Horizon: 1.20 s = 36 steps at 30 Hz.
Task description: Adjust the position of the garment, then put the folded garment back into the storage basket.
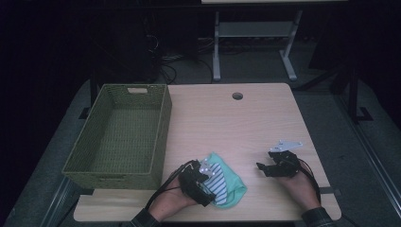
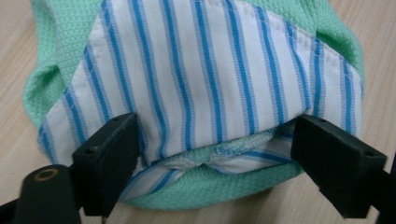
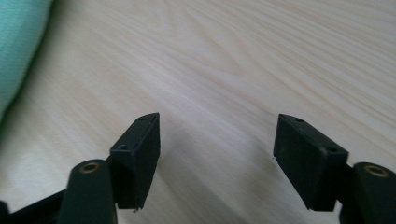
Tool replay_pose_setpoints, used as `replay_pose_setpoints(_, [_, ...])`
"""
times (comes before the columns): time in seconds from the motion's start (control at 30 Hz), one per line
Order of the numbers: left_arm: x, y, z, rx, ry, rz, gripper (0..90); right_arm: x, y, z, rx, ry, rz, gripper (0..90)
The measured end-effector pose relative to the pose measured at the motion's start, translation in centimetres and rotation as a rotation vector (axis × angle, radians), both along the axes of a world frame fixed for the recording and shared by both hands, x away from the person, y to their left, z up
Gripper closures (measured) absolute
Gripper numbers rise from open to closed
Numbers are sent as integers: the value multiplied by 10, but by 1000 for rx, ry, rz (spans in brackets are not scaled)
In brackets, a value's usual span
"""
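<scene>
The folded cloth [image 2: 210,84] lay on the counter [image 1: 236,123] near its front edge, right of the green basket [image 1: 118,135]. Its mint waffle-knit layer was overlapped by a white panel with blue stripes and stitched hems. My left tongs [image 2: 215,149] stood wide, jaws flanking the fold. My right tongs [image 3: 217,149] stood open over bare wood, well apart.

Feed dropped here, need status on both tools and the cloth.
Left tool open, straddling folded striped-and-green cloth. Right tool open, empty, over bare table. Nothing in the way.
</scene>
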<state>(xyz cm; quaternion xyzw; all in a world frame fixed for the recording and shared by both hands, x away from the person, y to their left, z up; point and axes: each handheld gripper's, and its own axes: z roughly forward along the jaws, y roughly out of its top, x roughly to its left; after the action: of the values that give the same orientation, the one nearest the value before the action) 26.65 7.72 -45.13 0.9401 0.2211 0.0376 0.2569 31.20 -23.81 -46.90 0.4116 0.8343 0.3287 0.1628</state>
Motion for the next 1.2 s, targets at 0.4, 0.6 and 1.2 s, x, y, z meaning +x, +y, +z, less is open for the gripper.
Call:
replay_pose_setpoints(0.4, [-6,-5,-1,39,-44,17,141,6,-10,-7,33,16,-74,205])
replay_pose_setpoints(0.6, [-4,-4,-1,35,-64,14,232,6,-10,-10,43,-2,-76,158])
replay_pose_setpoints(1.2, [7,4,2,4,-79,14,696,5,-10,-13,55,-28,-87,128])
